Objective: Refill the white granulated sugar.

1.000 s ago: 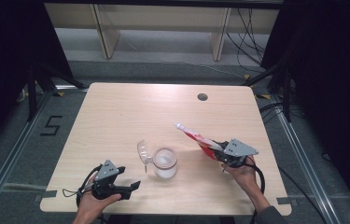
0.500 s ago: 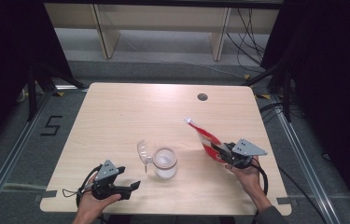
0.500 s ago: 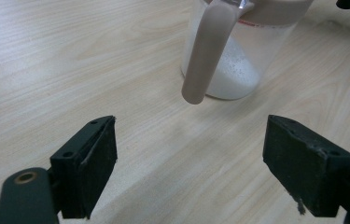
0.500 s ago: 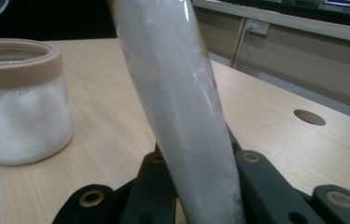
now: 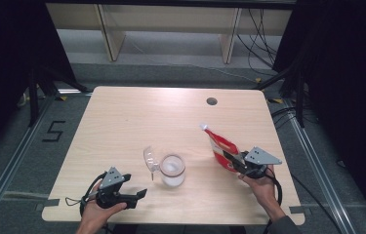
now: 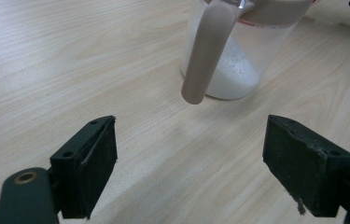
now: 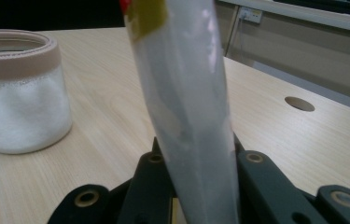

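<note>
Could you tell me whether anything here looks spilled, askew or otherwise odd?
No spill shows on the table. The jar stands upright, lid flipped open, holding white powder. The right gripper holds the pouch tilted away from the jar.

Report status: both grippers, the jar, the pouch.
Left gripper open, empty, facing jar. Right gripper shut on red pouch, beside jar. Jar lid open, white powder inside.

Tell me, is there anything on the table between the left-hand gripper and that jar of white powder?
Nothing. In the left gripper view, bare wood runs from the open left gripper up to the jar; the high view shows the same empty stretch of table.
</note>
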### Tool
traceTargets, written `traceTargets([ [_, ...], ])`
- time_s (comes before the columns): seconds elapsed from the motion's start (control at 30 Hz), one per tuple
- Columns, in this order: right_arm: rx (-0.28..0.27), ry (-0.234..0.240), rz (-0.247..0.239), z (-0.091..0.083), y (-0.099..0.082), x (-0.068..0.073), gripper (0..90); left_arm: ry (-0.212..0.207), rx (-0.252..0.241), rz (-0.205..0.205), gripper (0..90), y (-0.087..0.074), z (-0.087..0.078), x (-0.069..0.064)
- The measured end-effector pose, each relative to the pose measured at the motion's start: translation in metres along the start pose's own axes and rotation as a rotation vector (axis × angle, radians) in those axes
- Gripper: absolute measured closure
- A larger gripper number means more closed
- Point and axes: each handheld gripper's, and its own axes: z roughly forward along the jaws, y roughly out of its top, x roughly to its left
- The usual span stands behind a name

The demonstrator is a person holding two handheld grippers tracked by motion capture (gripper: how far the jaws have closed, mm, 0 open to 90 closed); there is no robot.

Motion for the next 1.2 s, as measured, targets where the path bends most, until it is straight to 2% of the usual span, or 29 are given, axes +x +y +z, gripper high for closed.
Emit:
traceTargets([
  [0.03, 0.003, 0.005, -0.003, 0.0, 0.0, -0.001, 80.6, 0.001, -0.001, -0.004, 17.3, 0.0, 0.0, 0.0],
  [0.13, 0.021, -0.012, 0.041, -0.001, 0.0, 0.001, 80.2, 0.003, 0.001, 0.001, 17.3, 0.0, 0.0, 0.0],
  [0.23, 0.046, -0.004, 0.036, -0.002, -0.001, 0.0, 80.2, 0.004, 0.006, 0.003, 17.3, 0.0, 0.0, 0.0],
  [0.27, 0.04, -0.007, 0.03, -0.002, 0.0, -0.001, 80.2, 0.006, 0.008, 0.004, 17.3, 0.0, 0.0, 0.0],
  [0.3, 0.025, -0.008, 0.058, -0.002, -0.001, 0.002, 80.3, 0.002, 0.01, 0.005, 17.3, 0.0, 0.0, 0.0],
  [0.37, 0.021, -0.019, 0.037, -0.001, -0.001, 0.001, 80.3, 0.003, 0.009, -0.002, 17.3, 0.0, 0.0, -0.001],
  [0.43, 0.024, -0.021, 0.044, -0.001, -0.001, 0.001, 80.2, 0.003, 0.011, 0.0, 17.3, 0.0, 0.0, 0.0],
  [0.47, 0.038, 0.002, 0.042, -0.001, 0.0, 0.001, 80.1, 0.002, 0.01, -0.001, 17.3, 0.0, 0.0, 0.0],
  [0.6, 0.035, -0.002, 0.045, -0.001, -0.001, 0.001, 78.3, 0.003, 0.011, -0.002, 17.3, 0.0, 0.0, -0.001],
  [0.67, 0.028, -0.013, 0.049, -0.001, -0.001, 0.001, 76.6, 0.002, 0.009, -0.005, 17.3, 0.0, 0.0, -0.001],
  [0.7, 0.034, -0.003, 0.053, -0.002, 0.0, 0.001, 75.5, 0.006, 0.012, 0.001, 17.3, 0.0, 0.0, 0.0],
  [0.73, 0.031, 0.0, 0.031, -0.002, 0.0, 0.0, 74.6, 0.002, 0.01, 0.0, 17.3, 0.0, 0.0, 0.0],
  [0.77, 0.046, -0.007, 0.064, -0.003, 0.0, 0.002, 73.1, 0.002, 0.009, 0.002, 17.3, 0.0, 0.0, 0.0],
  [0.87, 0.04, -0.02, 0.061, -0.003, 0.001, 0.004, 70.1, 0.004, 0.009, 0.004, 17.3, 0.0, 0.0, 0.0],
  [0.93, 0.036, -0.007, 0.061, -0.005, 0.001, 0.003, 67.4, 0.004, 0.008, 0.003, 17.3, 0.0, 0.0, 0.0],
  [0.97, 0.037, -0.016, 0.045, -0.006, 0.002, 0.003, 65.7, 0.003, 0.006, 0.003, 17.3, 0.0, 0.0, 0.0],
  [1.0, 0.04, -0.009, 0.063, -0.007, 0.003, 0.004, 64.1, 0.001, 0.007, 0.003, 17.3, 0.0, 0.0, 0.0],
  [1.03, 0.032, -0.028, 0.061, -0.009, 0.003, 0.005, 62.1, 0.002, 0.006, -0.004, 17.3, 0.0, 0.0, 0.0],
  [1.07, 0.047, -0.019, 0.062, -0.01, 0.004, 0.006, 60.0, 0.002, 0.007, -0.004, 17.3, 0.0, 0.0, 0.0],
  [1.1, 0.038, -0.026, 0.037, -0.011, 0.004, 0.005, 57.5, 0.002, 0.007, -0.005, 17.3, 0.0, 0.001, 0.0],
  [1.17, 0.05, -0.013, 0.066, -0.012, 0.004, 0.007, 53.4, 0.002, 0.007, -0.008, 17.3, 0.0, 0.001, 0.0],
  [1.2, 0.053, -0.037, 0.076, -0.014, 0.004, 0.008, 51.7, 0.002, 0.007, -0.008, 17.3, 0.0, 0.001, 0.0],
])
